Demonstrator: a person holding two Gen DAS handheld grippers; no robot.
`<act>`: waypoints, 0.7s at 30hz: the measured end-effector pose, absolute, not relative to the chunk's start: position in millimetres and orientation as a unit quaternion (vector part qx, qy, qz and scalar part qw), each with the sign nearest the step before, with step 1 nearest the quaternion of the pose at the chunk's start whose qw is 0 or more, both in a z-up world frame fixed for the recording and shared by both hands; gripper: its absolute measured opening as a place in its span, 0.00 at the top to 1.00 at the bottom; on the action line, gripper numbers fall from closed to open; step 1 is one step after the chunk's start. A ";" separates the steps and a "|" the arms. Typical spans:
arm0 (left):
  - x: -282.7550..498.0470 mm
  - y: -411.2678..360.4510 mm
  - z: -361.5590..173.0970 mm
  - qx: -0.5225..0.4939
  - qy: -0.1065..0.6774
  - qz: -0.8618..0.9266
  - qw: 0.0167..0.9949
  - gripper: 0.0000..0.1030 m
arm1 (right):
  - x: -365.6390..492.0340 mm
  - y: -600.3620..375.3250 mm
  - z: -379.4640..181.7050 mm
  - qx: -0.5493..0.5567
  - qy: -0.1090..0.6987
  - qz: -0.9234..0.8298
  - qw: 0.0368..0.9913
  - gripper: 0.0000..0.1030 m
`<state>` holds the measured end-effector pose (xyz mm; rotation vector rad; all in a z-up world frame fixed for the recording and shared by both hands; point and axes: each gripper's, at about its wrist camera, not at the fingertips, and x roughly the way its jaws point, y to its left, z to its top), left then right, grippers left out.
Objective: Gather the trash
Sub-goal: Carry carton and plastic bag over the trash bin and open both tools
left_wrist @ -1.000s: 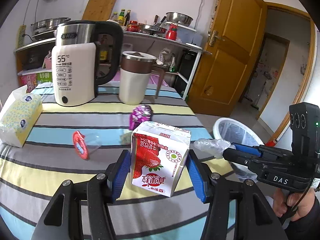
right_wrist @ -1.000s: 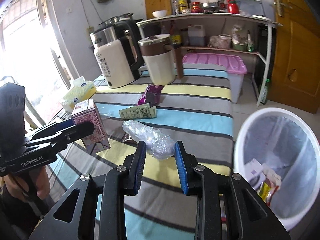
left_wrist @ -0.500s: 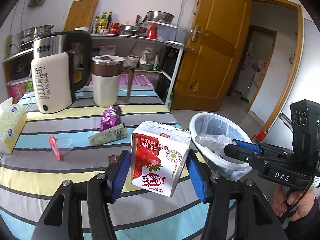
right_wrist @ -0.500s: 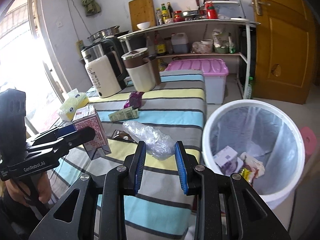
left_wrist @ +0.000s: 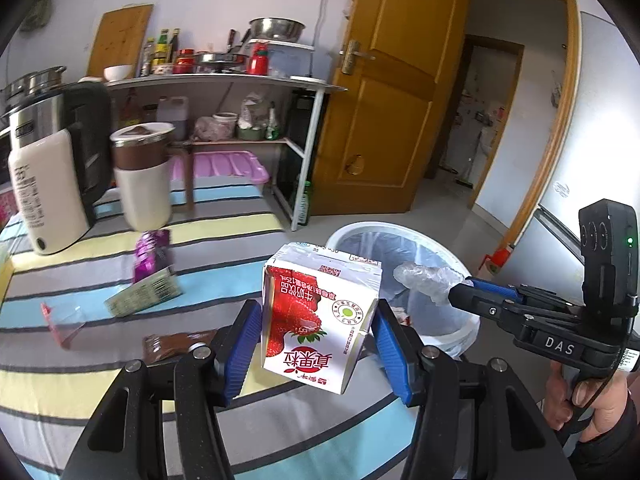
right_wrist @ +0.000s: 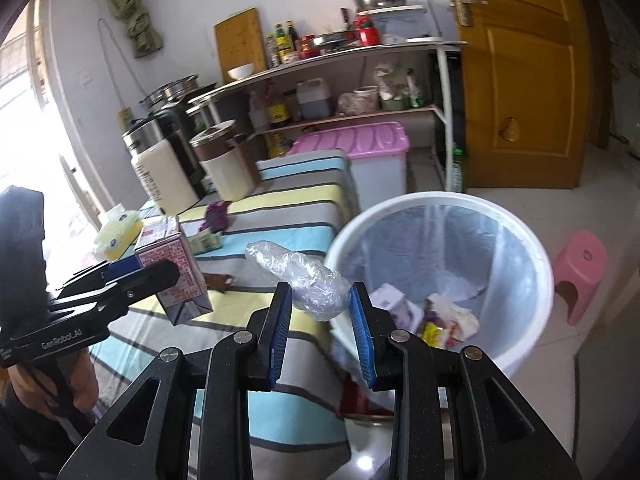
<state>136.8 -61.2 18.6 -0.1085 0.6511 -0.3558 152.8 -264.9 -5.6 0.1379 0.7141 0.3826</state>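
1. The milk carton, white with a red strawberry print, is clamped between the blue pads of the left gripper. Its jaws stand wide and press on both sides of the carton, holding it above the near corner of the striped surface.
2. The crumpled clear plastic bag is pinched in the right gripper, whose jaws are drawn narrow on it. Most of the bag sticks out forward past the pads, hanging near the left rim of the bin.
3. The white trash bin stands on the floor just beside the end of the surface. It is lined with a clear bag and already holds some wrappers and paper at the bottom.
4. In the left wrist view the carton hides part of the bin's near rim, and the right gripper with its bag reaches in from the right over the bin's mouth.
5. Still lying on the surface: a purple wrapper, a green printed packet touching it, a brown wrapper close to the left jaws, and a clear cup lid with a red tab.
6. Farther back stand a white kettle and a cream-and-brown jug, side by side. A yellow tissue pack sits at the far left edge.
7. Beyond the surface are a pink-lidded storage box, a cluttered shelf rack, a wooden door and a pink stool on the floor.
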 end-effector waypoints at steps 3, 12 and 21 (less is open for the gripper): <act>142.6 -73.5 18.8 -0.049 0.319 -0.184 0.928 0.45 | 153.8 -278.7 -6.9 0.074 0.347 0.171 0.919 0.70; 162.6 -104.2 12.7 -0.041 0.327 -0.209 0.921 0.45 | 158.4 -305.5 -16.0 0.089 0.355 0.139 0.920 0.70; 188.9 -140.7 -0.1 -0.028 0.337 -0.242 0.909 0.45 | 168.1 -323.3 -32.5 0.086 0.372 0.100 0.919 0.70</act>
